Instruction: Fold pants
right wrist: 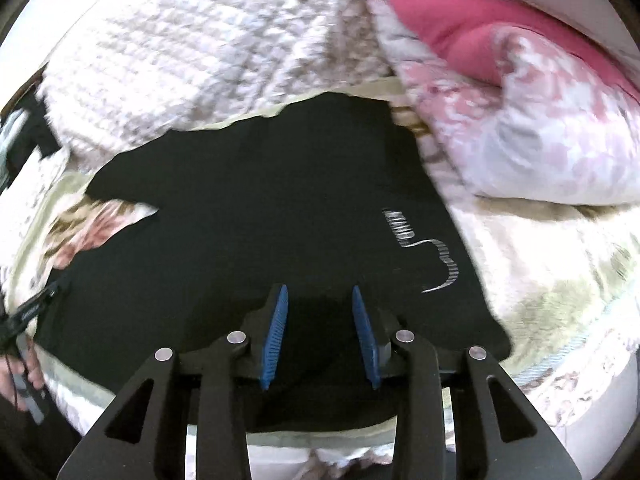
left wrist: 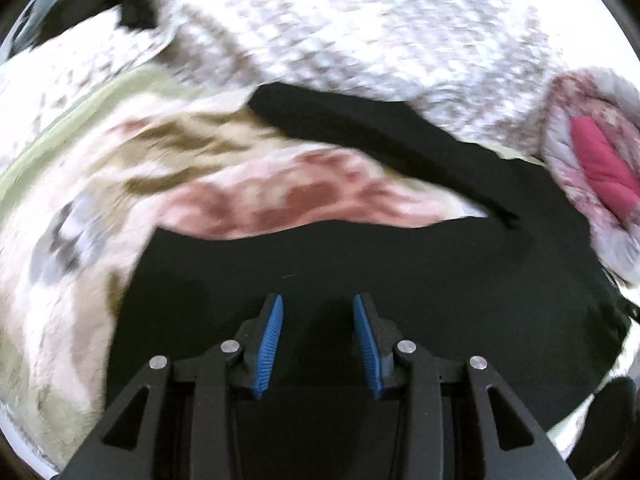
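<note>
Black pants point(left wrist: 360, 256) lie spread on a floral bedsheet point(left wrist: 280, 188); one leg point(left wrist: 360, 128) runs up and to the left across the sheet. My left gripper point(left wrist: 318, 298) hovers over the broad black fabric, its blue pads point(left wrist: 272, 340) apart with nothing pinched between them. In the right wrist view the same pants point(right wrist: 260, 200) fill the middle, with a white printed logo point(right wrist: 432, 252) on the right part. My right gripper point(right wrist: 319, 287) stands open just left of that logo, low over the cloth near the pants' near edge.
A white knitted blanket point(right wrist: 200, 40) lies beyond the pants. A bunched pink floral quilt point(right wrist: 520, 100) crowds the right side, also seen as the quilt point(left wrist: 592, 152) in the left view. A hand point(right wrist: 16, 372) and a black strap point(right wrist: 36, 308) show at the left edge.
</note>
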Demonstrator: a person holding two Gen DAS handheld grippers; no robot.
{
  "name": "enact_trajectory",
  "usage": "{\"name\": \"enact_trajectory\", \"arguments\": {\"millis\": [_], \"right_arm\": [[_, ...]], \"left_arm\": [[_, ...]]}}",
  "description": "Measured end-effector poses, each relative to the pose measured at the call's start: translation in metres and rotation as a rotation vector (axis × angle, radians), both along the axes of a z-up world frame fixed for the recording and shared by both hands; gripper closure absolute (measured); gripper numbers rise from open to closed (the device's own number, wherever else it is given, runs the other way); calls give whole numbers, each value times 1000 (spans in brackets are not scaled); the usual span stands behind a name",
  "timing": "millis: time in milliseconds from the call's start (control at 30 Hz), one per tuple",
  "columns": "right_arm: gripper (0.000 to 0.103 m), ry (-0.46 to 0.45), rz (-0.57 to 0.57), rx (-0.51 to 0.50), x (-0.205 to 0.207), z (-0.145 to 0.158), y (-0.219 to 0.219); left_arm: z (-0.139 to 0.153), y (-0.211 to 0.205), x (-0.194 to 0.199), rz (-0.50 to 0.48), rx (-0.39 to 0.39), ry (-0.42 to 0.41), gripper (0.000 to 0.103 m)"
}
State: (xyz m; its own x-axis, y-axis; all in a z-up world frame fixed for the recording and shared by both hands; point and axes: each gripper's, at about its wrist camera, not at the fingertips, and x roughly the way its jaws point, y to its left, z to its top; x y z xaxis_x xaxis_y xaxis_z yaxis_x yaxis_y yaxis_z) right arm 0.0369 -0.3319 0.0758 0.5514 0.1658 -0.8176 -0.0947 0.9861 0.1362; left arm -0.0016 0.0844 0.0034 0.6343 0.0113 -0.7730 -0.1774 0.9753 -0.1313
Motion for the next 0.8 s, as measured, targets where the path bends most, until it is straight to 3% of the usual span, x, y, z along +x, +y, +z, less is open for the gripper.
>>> {"name": "enact_trajectory", "arguments": {"millis": [33,267,800], "right_arm": [[64,9,8,-7,0,-4,2],[64,18,-26,-3,1,-5,-1],[64,25,174,33,-15,-6,61]], "left_arm": [[-3,8,0,15,-6,-2,58],[8,27,-9,65,6,-14,58],[34,-59,-29,-133,-18,-24,58]]}}
